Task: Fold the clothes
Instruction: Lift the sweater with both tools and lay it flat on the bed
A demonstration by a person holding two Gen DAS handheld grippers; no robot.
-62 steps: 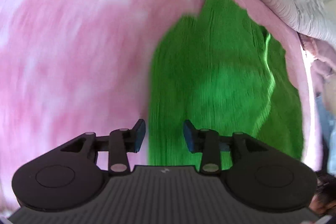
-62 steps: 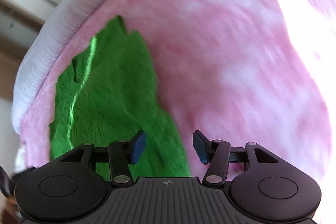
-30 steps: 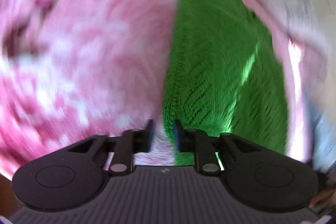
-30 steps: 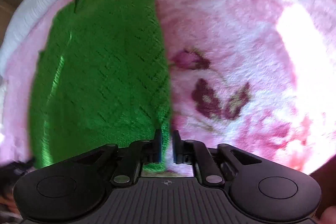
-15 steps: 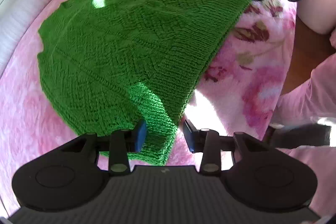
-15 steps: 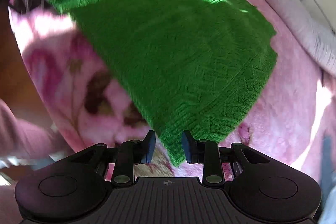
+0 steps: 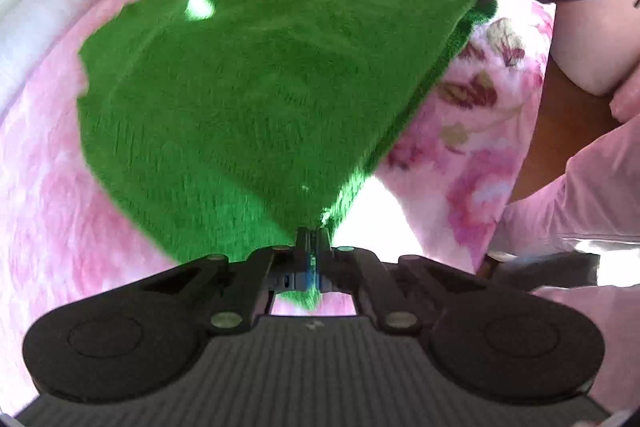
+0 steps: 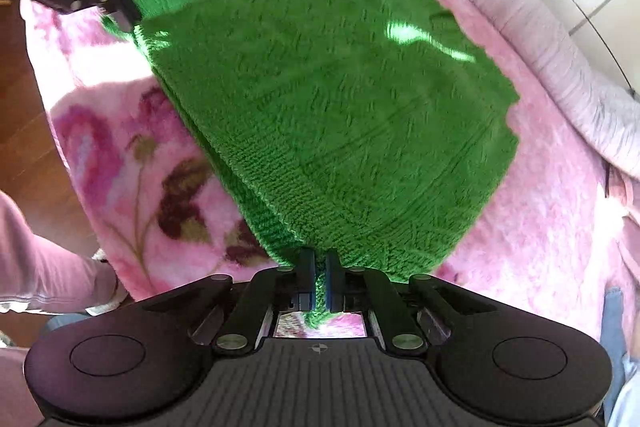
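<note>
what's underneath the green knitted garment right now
The green knitted garment lies on a pink floral blanket, which shows all around it. Whatever sits directly beneath the knit is covered, so nothing more can be told.

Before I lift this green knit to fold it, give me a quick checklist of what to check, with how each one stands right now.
1. Left gripper shut on a near corner of the green knit: ok; its jaws have just closed on it.
2. Right gripper shut on the other near corner: ok, also just closed.
3. Near edge runs straight between the two corners: ok.
4. Rest of the knit lies flat on the pink blanket: ok, no big bunches.
5. Far edge even: not ok, it looks ragged.
6. Both layers caught in each grip: cannot tell.
</note>
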